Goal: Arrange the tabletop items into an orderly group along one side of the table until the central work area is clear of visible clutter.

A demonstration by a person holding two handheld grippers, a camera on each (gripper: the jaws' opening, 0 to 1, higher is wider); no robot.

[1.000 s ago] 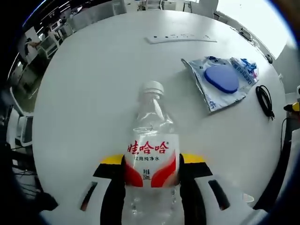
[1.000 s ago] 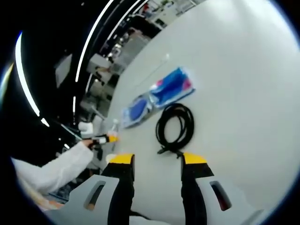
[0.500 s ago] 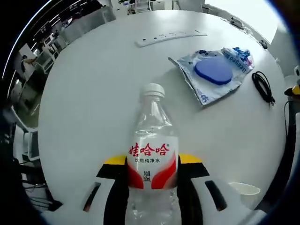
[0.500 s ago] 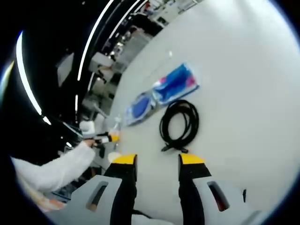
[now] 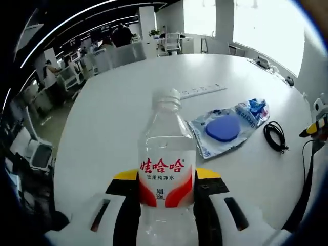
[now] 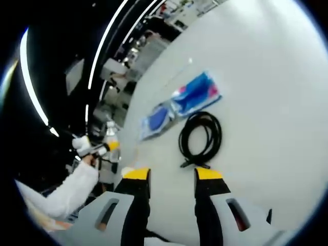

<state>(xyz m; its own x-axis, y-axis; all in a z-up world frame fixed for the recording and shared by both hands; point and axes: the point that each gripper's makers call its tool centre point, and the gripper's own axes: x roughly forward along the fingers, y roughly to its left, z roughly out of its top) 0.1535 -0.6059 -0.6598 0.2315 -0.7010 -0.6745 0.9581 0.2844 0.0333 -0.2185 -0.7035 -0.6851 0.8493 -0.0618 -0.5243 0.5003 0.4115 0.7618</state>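
My left gripper (image 5: pixel 166 177) is shut on a clear water bottle (image 5: pixel 166 154) with a red and white label and a white cap. It holds the bottle upright above the white round table (image 5: pixel 118 123). Beyond it lie a clear plastic bag with a blue pad inside (image 5: pixel 225 128) and a coiled black cable (image 5: pixel 275 136). In the right gripper view, my right gripper (image 6: pixel 171 177) stands open just short of the black cable (image 6: pixel 201 139). The blue bag (image 6: pixel 179 105) lies past the cable. The left gripper with the bottle (image 6: pixel 110 138) shows at the left.
A white power strip (image 5: pixel 202 91) lies farther back on the table. A person's white sleeve (image 6: pixel 66 189) reaches in at the lower left. Office desks and chairs (image 5: pixel 77 72) stand beyond the table's far edge. A small white object (image 6: pixel 126 170) sits by my right gripper's left jaw.
The left gripper has raised the bottle and tipped its view up, so more of the room shows. The right gripper has barely moved; the cable sits slightly nearer.
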